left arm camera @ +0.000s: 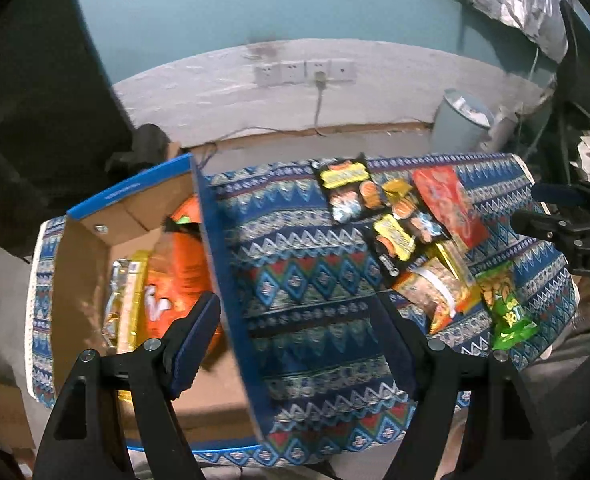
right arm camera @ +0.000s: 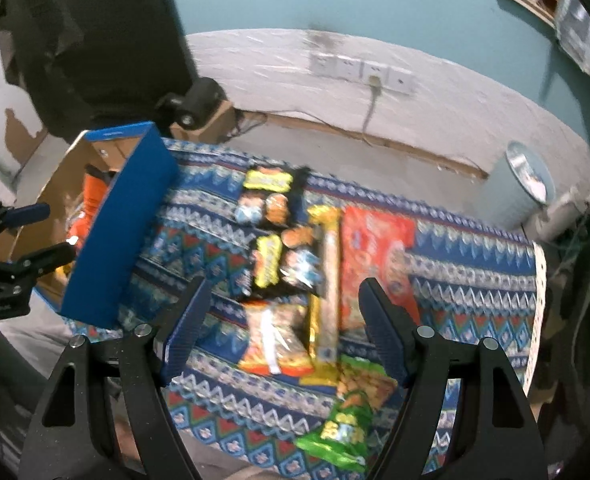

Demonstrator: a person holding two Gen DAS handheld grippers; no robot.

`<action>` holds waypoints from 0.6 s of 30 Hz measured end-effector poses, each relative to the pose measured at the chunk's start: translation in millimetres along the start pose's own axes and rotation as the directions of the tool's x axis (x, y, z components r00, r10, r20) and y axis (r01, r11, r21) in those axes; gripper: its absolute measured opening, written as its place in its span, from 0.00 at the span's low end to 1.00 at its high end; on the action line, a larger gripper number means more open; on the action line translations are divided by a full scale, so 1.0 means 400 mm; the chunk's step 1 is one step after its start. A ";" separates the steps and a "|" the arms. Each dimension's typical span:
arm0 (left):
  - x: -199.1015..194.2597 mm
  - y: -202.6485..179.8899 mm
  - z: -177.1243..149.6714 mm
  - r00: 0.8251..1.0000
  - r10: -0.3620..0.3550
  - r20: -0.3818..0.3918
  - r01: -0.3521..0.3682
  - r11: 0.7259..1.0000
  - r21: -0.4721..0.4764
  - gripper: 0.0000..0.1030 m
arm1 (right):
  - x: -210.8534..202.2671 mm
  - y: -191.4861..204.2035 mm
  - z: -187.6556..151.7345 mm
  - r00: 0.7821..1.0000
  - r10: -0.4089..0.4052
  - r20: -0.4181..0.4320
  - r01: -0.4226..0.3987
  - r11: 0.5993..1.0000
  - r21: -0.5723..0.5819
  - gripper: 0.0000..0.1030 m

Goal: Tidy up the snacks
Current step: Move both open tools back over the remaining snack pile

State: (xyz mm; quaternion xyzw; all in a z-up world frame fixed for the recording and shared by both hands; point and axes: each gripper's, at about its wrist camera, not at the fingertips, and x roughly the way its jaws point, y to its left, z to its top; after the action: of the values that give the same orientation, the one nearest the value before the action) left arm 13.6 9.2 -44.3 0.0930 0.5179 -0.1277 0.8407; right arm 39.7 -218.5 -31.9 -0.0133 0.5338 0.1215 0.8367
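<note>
A blue-sided cardboard box [left arm camera: 215, 264] stands on the left of the patterned table [left arm camera: 311, 264]; it also shows in the right wrist view [right arm camera: 119, 232]. An orange bag [left arm camera: 179, 276] and a yellow pack [left arm camera: 131, 300] lie inside it. Loose snacks lie on the cloth: two black packs [right arm camera: 269, 196] [right arm camera: 283, 264], a red bag [right arm camera: 375, 248], a long yellow pack [right arm camera: 329, 272], an orange nut bag [right arm camera: 275, 336] and a green bag [right arm camera: 351, 412]. My left gripper [left arm camera: 295, 340] is open, straddling the box's right wall. My right gripper [right arm camera: 283, 312] is open above the snacks.
A grey bin [right arm camera: 523, 188] stands on the floor beyond the table's right end. Wall sockets [left arm camera: 303, 72] with a plugged cable sit on the back wall. A dark object [right arm camera: 199, 100] rests on a cardboard carton behind the box.
</note>
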 end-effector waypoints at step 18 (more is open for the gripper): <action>0.111 -0.199 -0.022 0.996 0.001 -0.092 0.011 0.991 0.135 0.76 | 0.104 -0.153 -0.175 0.984 -0.032 -0.173 0.048 0.995 0.089 0.74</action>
State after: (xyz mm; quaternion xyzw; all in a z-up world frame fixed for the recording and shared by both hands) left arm 0.5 -69.2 -90.1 0.1543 0.5463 -0.1604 0.8074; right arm 7.3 -280.6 -105.7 0.0045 0.6083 0.0782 0.7898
